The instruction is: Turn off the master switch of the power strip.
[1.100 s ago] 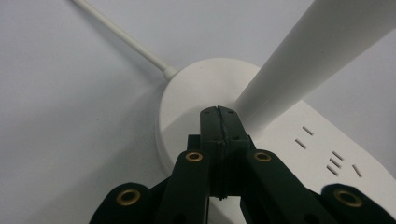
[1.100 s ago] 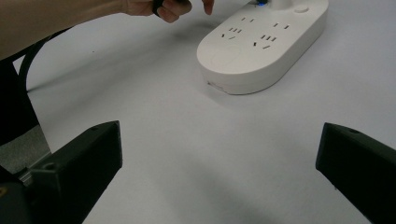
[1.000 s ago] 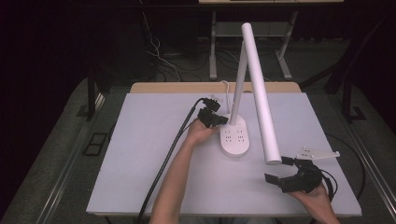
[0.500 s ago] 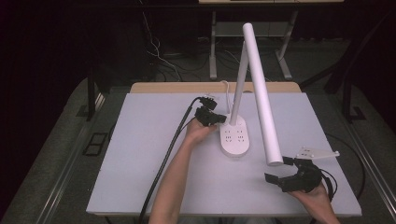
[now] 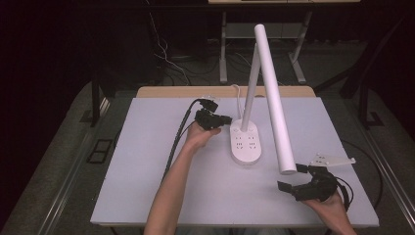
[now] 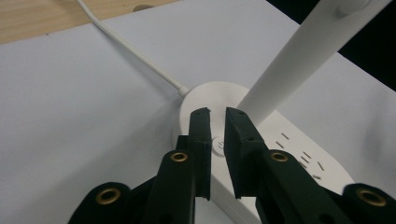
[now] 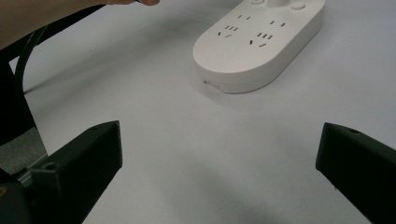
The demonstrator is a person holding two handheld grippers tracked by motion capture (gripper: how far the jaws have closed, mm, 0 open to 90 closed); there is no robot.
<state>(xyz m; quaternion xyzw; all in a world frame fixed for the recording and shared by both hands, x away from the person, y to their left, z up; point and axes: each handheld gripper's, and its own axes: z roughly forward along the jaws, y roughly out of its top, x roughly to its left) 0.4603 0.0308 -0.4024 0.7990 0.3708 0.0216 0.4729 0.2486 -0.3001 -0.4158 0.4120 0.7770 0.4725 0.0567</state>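
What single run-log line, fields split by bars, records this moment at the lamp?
left gripper: fingers just opening slightly above lamp base power button, nothing between | right gripper: open, near table front edge

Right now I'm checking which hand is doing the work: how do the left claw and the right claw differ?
The left claw has its jaws nearly together, just opening, with nothing between them; the right claw stands wide open. The left claw sits over the lamp base by its power button; the right claw rests apart near the table's front right corner. Both are black and hold nothing.
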